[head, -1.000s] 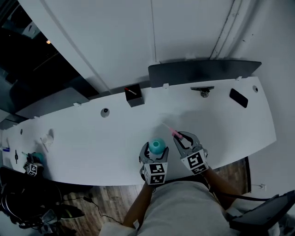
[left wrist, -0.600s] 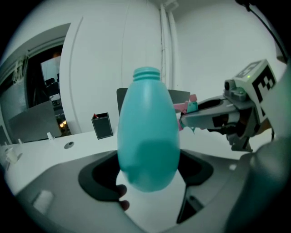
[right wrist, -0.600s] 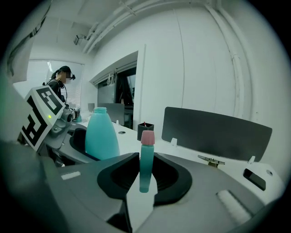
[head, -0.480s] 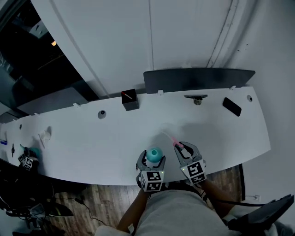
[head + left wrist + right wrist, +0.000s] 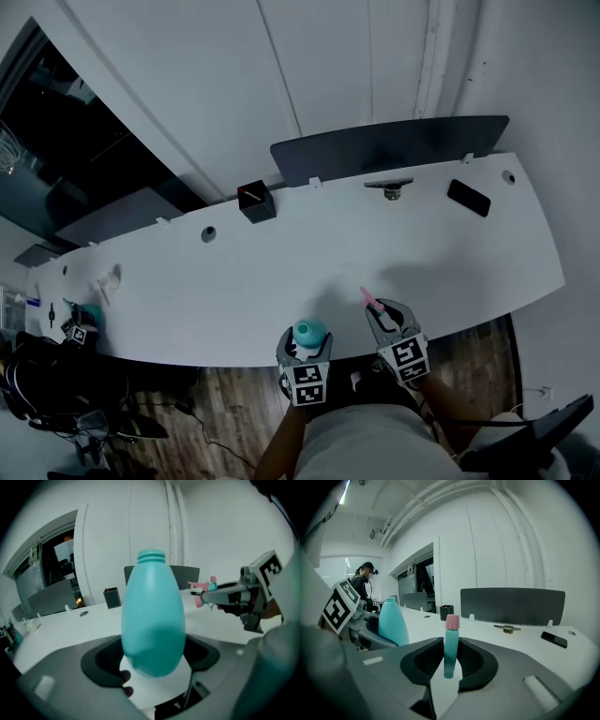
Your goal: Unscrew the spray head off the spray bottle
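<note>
My left gripper (image 5: 152,656) is shut on the lower body of the teal spray bottle (image 5: 152,620), which stands upright with its threaded neck bare. In the head view the bottle (image 5: 309,333) hangs over the near edge of the white table (image 5: 234,281). My right gripper (image 5: 450,660) is shut on the spray head (image 5: 451,644), a teal stem with a pink tip, held apart from the bottle (image 5: 392,620) to its right. The head view shows that pink tip of the spray head (image 5: 372,302) sticking out ahead of the right gripper (image 5: 386,319).
A black pen box (image 5: 254,201) sits at the table's back, with keys (image 5: 391,190) and a dark phone (image 5: 469,198) to the right. A dark partition panel (image 5: 394,145) stands behind the table. Small items (image 5: 80,323) lie at the far left end. A person (image 5: 363,581) stands in the background.
Both grippers have drawn back toward the near table edge, still holding the bottle and the spray head. The gap between bottle and spray head has widened a little.
</note>
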`<state>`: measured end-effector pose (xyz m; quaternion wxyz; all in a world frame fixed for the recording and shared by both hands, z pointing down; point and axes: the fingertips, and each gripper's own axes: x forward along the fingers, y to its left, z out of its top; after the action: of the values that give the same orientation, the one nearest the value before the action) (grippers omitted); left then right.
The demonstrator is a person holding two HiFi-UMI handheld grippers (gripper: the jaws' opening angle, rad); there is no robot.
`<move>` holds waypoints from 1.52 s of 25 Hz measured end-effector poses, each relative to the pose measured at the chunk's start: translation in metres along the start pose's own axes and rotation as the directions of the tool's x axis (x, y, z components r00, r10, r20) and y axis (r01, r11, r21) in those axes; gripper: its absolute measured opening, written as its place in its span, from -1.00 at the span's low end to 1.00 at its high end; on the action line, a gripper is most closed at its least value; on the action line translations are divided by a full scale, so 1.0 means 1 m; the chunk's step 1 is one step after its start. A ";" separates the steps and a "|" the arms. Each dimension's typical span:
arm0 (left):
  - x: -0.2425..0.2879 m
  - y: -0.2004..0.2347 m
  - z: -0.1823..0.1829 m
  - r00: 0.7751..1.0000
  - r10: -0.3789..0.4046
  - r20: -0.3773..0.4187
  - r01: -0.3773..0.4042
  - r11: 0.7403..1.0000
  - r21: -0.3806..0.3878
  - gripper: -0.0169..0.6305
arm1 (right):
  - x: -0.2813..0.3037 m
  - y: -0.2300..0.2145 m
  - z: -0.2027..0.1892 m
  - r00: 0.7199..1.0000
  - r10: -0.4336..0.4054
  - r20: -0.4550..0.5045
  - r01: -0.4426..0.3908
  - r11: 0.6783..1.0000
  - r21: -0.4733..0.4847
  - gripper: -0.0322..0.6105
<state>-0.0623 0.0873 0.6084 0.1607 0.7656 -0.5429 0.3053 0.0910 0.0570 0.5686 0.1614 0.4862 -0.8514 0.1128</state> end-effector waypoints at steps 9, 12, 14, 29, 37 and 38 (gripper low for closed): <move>-0.038 0.036 -0.039 0.997 0.075 -0.029 -0.077 0.996 -0.046 0.25 | -0.025 0.013 -0.015 1.000 -0.024 -0.013 0.025 0.999 0.038 -0.62; -0.041 0.045 -0.031 0.998 0.067 -0.012 -0.067 0.997 -0.039 0.25 | -0.022 0.015 -0.010 0.999 -0.035 -0.019 0.036 0.999 0.036 -0.62; -0.043 0.047 -0.026 0.999 0.052 0.000 -0.052 0.998 -0.030 0.25 | -0.021 0.015 -0.003 0.999 -0.042 -0.014 0.042 0.998 0.044 -0.62; -0.035 0.057 0.000 0.997 -0.023 0.067 0.023 1.000 0.002 0.25 | -0.016 0.026 0.032 0.991 -0.123 0.053 0.120 0.991 0.059 -0.64; -0.027 0.053 0.006 0.997 -0.035 0.074 0.034 0.999 0.011 0.25 | -0.011 0.023 0.033 0.991 -0.117 0.057 0.115 0.993 0.041 -0.64; -0.026 0.053 0.007 0.997 -0.035 0.075 0.034 0.999 0.011 0.25 | -0.010 0.023 0.036 0.991 -0.116 0.064 0.114 0.993 0.038 -0.64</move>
<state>-0.1154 0.0833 0.5816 0.1416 0.7866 -0.5339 0.2761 0.0699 0.0641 0.5305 0.1310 0.5405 -0.8248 0.1017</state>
